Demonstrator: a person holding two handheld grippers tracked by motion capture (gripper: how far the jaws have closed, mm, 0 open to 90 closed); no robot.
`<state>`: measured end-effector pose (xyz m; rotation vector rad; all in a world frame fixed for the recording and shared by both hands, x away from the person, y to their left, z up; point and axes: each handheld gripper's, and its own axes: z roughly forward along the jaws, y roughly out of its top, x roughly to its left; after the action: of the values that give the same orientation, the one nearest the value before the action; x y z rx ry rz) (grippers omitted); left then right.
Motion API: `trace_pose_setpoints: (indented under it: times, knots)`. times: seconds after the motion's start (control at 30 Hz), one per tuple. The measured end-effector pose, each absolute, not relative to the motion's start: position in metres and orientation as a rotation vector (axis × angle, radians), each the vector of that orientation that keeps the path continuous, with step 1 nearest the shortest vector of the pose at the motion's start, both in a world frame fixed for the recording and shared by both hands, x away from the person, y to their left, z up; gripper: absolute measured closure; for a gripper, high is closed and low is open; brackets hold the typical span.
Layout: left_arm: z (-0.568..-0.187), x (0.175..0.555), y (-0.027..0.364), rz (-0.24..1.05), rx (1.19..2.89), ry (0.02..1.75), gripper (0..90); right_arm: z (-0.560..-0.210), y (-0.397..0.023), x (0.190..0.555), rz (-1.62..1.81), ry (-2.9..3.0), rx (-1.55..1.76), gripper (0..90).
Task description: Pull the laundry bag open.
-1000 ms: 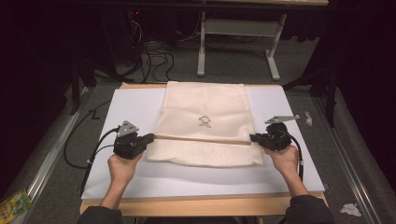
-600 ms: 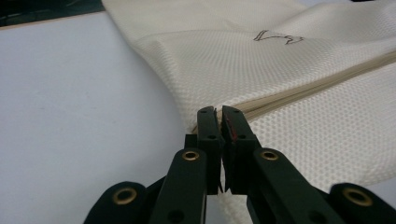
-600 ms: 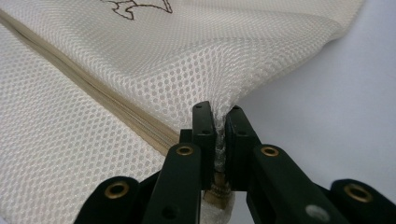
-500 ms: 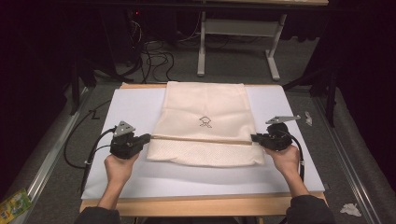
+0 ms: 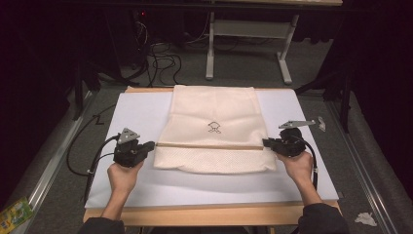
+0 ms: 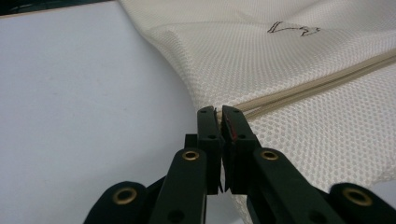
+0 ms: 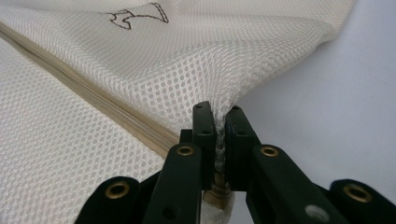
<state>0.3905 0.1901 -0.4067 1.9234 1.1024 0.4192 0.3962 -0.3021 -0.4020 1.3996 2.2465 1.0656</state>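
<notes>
You are in the middle of a fold. The table (image 5: pixel 302 170) carries a white sheet, and on it, between your two tongs, lies the cream mesh laundry bag (image 5: pixel 214 117), its near part already doubled over so that a tan zipper band (image 5: pixel 209 146) runs straight from one pair of tongs to the other. The left tongs (image 5: pixel 150 145) sit at the bag's left edge, closed tight on the end of that band; in the left gripper view the jaws are pressed together with mesh and zipper tape nipped at the tips. The right tongs (image 5: pixel 265 142) mirror them at the right edge, likewise clamped, with a pinch of mesh (image 7: pixel 219 140) bunched between the jaws and the cloth rising from them in a small tent. Just beyond the band, midway between the tongs, is the little printed emblem (image 5: pixel 213 126).

I judge the next move to be a joint lift: raise both corners together, keep the band taut and level between them, and carry it away from you toward the far hem, so that the fold lands square. Uneven height or pull would skew the bag or let the mesh slip out.

Against the earlier frames, your left hand has shifted slightly toward you and squared up; the right hand, both grips and the bag look unchanged.
</notes>
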Motion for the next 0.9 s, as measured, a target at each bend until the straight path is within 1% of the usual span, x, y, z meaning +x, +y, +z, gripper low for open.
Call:
trace_pose_setpoints:
  times: [0.13, 0.4, 0.9]
  knots:
    - [-0.405, 0.389, 0.19, 0.401, 1.905, 1.093, 87.0, -0.401, -0.305, 0.396, 1.082, 2.239, 1.41, 86.2]
    - [-0.406, 0.386, 0.189, 0.396, 1.923, 1.068, 86.8, -0.404, -0.308, 0.397, 1.103, 2.231, 1.448, 85.5]
    - [-0.418, 0.381, 0.18, 0.395, 1.968, 1.061, 86.5, -0.428, -0.311, 0.395, 1.074, 2.264, 1.5, 84.8]
